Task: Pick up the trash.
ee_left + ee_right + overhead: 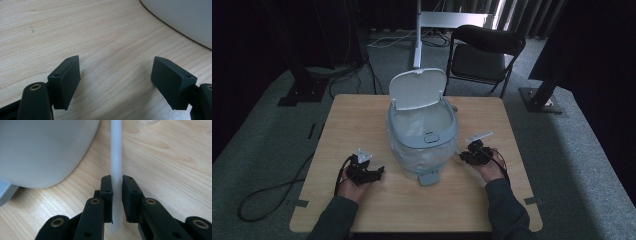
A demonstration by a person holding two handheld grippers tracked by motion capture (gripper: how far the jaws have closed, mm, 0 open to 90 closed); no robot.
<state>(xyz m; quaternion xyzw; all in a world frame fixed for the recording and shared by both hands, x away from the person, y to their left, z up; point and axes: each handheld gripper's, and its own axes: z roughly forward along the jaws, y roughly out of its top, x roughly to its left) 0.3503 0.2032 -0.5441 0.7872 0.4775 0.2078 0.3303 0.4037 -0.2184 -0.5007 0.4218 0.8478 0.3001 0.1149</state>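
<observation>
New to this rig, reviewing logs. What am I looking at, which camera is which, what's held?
No robot: a person holds a two-jaw tool in each hand at a wooden table. The high view looks down from above the person's side; the other two cameras ride on the tools and look along their jaws. On the table stands a pedal bin, lid open, with a liner inside. The left tool is open, over bare wood beside the bin. The right tool is shut on a white strip.
</observation>
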